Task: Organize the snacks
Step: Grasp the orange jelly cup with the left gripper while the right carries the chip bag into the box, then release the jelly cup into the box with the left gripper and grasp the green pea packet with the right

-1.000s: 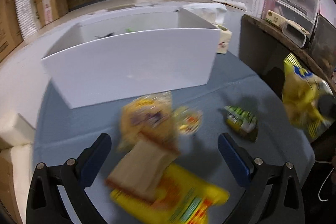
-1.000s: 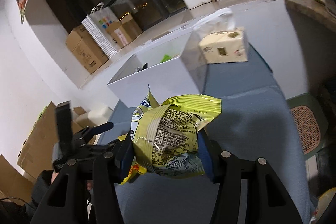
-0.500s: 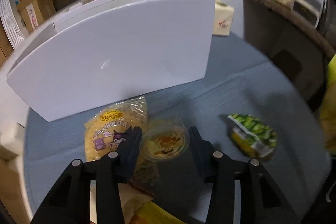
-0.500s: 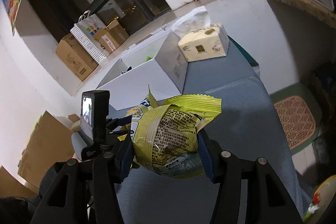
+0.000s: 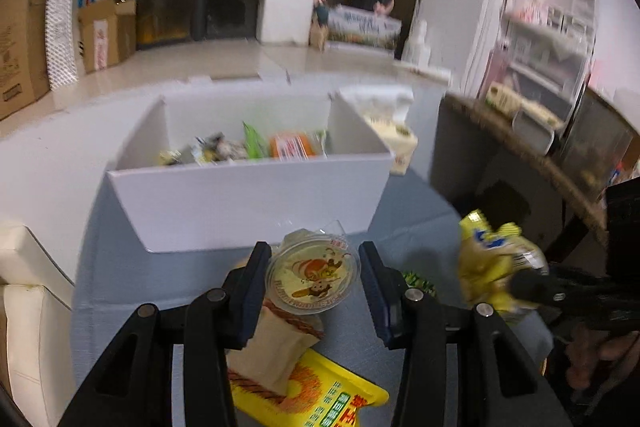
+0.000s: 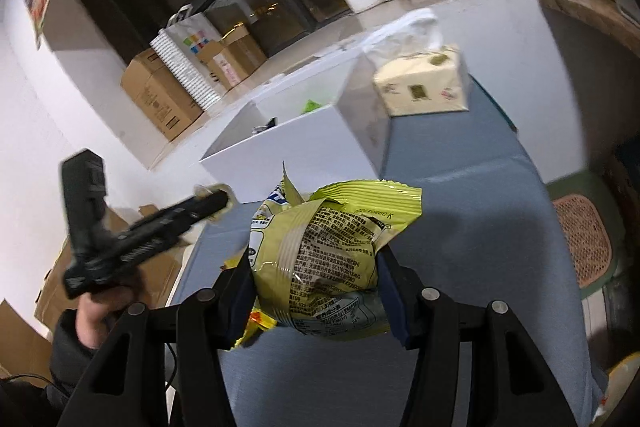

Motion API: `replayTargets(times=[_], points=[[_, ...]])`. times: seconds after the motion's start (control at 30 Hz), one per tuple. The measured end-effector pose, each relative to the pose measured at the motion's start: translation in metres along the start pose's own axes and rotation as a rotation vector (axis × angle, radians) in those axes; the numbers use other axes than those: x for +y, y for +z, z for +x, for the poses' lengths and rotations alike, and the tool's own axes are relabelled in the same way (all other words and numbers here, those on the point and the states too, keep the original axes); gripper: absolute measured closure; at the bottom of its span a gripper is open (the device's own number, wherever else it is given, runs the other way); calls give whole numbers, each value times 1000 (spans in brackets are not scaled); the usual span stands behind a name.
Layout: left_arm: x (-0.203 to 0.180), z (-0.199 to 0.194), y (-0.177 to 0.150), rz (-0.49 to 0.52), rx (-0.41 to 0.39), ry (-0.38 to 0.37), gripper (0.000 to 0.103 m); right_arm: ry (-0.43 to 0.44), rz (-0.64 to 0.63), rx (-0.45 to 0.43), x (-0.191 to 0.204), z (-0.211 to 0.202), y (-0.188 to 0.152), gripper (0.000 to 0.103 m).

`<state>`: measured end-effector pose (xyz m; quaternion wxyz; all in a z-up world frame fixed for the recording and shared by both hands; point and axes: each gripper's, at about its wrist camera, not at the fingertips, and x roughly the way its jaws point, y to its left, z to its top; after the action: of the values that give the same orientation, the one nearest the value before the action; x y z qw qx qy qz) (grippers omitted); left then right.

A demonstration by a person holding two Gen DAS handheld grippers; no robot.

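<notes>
Jelly cup (image 5: 312,275) clamped between left fingers (image 5: 251,291), white bin (image 5: 256,187) beyond

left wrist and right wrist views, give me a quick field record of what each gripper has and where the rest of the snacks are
left gripper: shut on the jelly cup, held above the table
right gripper: shut on the yellow-green snack bag
white bin: open top, several snack packets already inside
still on blue table: brown packet lying on a yellow pouch; a green packet partly hidden behind the left gripper
tissue pack: beside the bin, not a snack
</notes>
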<state>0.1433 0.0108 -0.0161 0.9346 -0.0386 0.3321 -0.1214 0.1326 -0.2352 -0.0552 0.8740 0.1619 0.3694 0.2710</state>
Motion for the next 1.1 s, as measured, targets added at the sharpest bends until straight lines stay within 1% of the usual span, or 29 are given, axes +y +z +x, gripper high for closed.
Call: replayTargets(times=[0.1, 0.2, 0.3, 0.37, 0.5, 0.6, 0.73, 0.77, 0.8, 0.83, 0.87, 0.9, 0.93, 0.97, 1.03, 1.1], points=[[13, -12, 8, -21, -39, 13, 53, 9, -54, 0, 16, 10, 13, 43], [26, -16, 15, -42, -71, 27, 53, 18, -96, -15, 30, 18, 31, 43], [44, -12, 31, -65, -94, 26, 53, 12, -146, -30, 44, 33, 59, 43], [54, -4, 45, -72, -100, 26, 53, 10, -174, -42, 49, 42, 80, 43], [71, 18, 78, -76, -121, 17, 53, -34, -206, -57, 52, 68, 124, 43], [75, 40, 103, -50, -132, 30, 53, -70, -225, -37, 49, 92, 151, 43], [82, 66, 125, -34, -128, 50, 53, -117, -250, -9, 45, 118, 171, 43], [84, 71, 127, -39, -121, 62, 53, -133, -250, 1, 44, 123, 172, 43], [87, 79, 128, -46, -93, 75, 53, -137, -243, 16, 41, 128, 174, 42], [88, 86, 128, -51, -53, 80, 50, -133, -231, 27, 39, 131, 175, 40], [89, 91, 127, -58, -26, 84, 30, -119, -221, 46, 36, 134, 175, 31], [91, 96, 124, -71, -1, 92, 16, -102, -207, 69, 32, 136, 173, 20], [92, 95, 120, -80, -15, 95, 0, -99, -200, 67, 29, 136, 172, 2], [93, 93, 118, -84, -31, 95, 0, -99, -201, 60, 27, 136, 170, 0], [99, 93, 113, -112, -17, 111, 0, -117, -213, 66, 23, 136, 165, 0], [102, 92, 110, -128, -10, 106, 0, -126, -216, 79, 20, 137, 160, 0]])
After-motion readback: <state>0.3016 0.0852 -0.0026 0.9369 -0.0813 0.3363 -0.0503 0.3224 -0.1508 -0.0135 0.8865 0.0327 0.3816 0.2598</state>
